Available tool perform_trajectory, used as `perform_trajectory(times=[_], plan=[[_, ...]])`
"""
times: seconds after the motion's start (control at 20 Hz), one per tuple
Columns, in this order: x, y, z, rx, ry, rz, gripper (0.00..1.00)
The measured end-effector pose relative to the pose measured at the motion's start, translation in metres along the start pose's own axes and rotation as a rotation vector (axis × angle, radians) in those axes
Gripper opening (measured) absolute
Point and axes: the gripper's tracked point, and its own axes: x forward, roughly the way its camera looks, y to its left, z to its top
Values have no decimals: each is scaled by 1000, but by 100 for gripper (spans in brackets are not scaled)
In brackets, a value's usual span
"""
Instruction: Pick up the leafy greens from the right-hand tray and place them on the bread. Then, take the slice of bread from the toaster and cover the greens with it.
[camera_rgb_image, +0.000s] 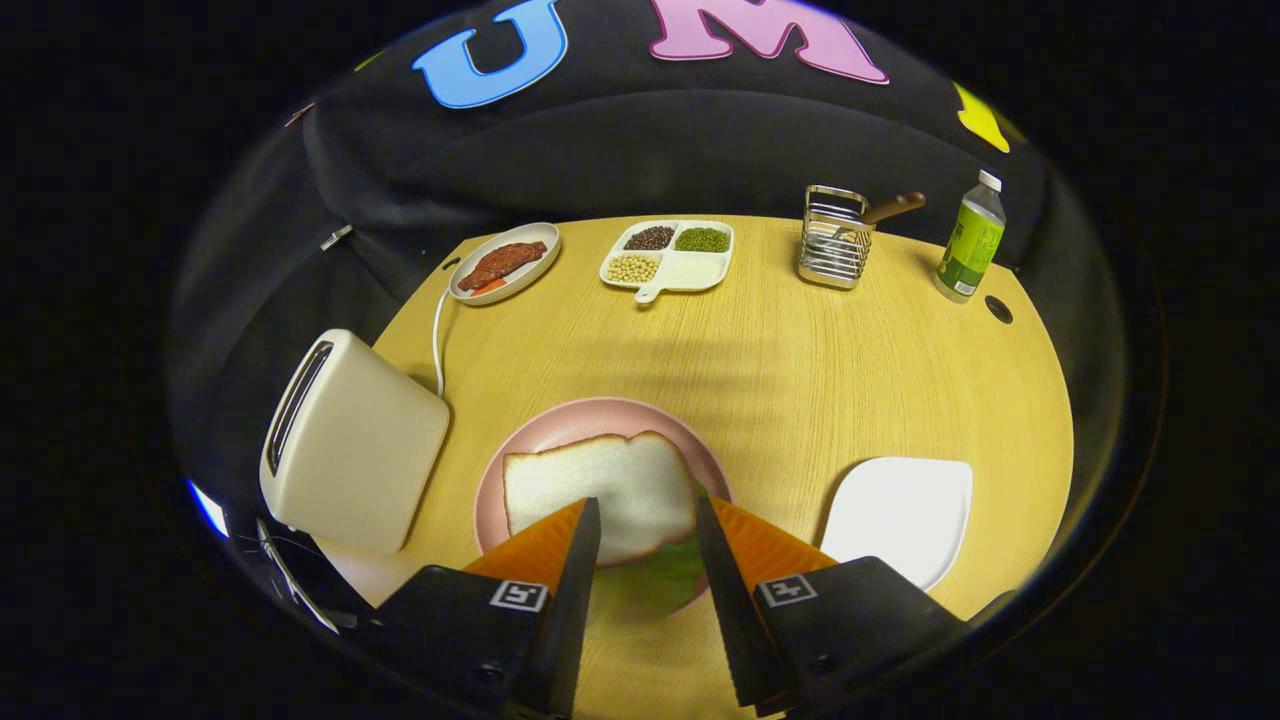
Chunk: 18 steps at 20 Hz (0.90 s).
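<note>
A slice of white bread (600, 485) lies on a pink plate (560, 425) just ahead of my fingers. Green leafy greens (665, 572) peek out from under the bread's near edge, between my fingertips. My gripper (648, 520) hovers over the near side of the plate, open, with nothing pressed between its fingers. A cream toaster (352, 440) stands to the left of the plate, its slot facing up; I cannot see a slice in it. The white tray (905, 510) to the right of the plate is bare.
At the table's far side stand an oval dish with meat (503, 262), a divided tray of beans (668, 255), a wire holder with a wooden-handled utensil (835, 238) and a green-labelled bottle (970, 240). The toaster's white cord (437, 335) runs back along the left edge.
</note>
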Motion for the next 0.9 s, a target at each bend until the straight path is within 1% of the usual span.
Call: perform_trajectory(times=[0.05, 0.1, 0.2, 0.3, 0.45, 0.55, 0.7, 0.9], plan=[[-4, -3, 4, -2, -19, -5, 66], [-11, -7, 7, -7, -40, -19, 81], [-29, -19, 13, -36, -78, -60, 99], [-51, -33, 22, -72, -125, -113, 99], [-91, -47, 45, -120, -236, -176, 99], [-119, -48, 61, -127, -318, -191, 99], [-168, -52, 86, -121, -454, -259, 98], [-228, -50, 111, -93, -611, -309, 98]])
